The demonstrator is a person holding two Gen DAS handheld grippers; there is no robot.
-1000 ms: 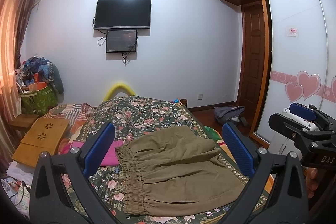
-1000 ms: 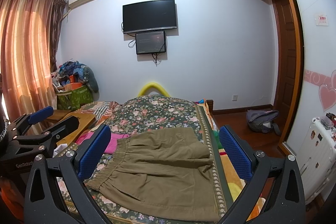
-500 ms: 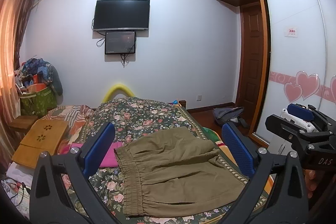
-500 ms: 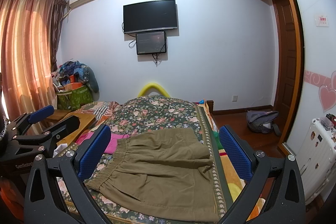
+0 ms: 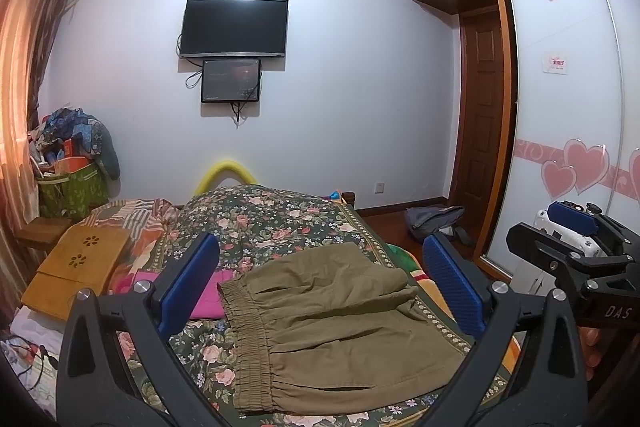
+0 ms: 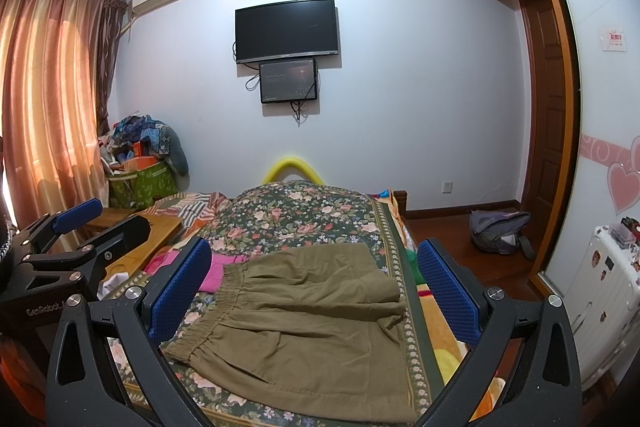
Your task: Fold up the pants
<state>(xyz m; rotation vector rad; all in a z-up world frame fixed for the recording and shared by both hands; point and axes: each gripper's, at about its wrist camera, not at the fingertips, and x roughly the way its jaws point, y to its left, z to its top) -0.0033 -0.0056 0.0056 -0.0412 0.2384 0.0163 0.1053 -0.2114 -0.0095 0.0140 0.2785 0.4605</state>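
Olive-green pants lie folded flat on the floral bedspread, elastic waistband to the left. They also show in the right wrist view. My left gripper is open and empty, held above the near edge of the pants. My right gripper is open and empty too, above the pants. The right gripper shows at the right edge of the left wrist view. The left gripper shows at the left edge of the right wrist view.
A pink cloth lies beside the waistband. A wooden lap table sits on the bed's left. A green bag of clutter stands by the curtain. A backpack lies on the floor by the wardrobe. A white suitcase stands at right.
Both views have barely shifted. The pants lie as before and both grippers stay open.
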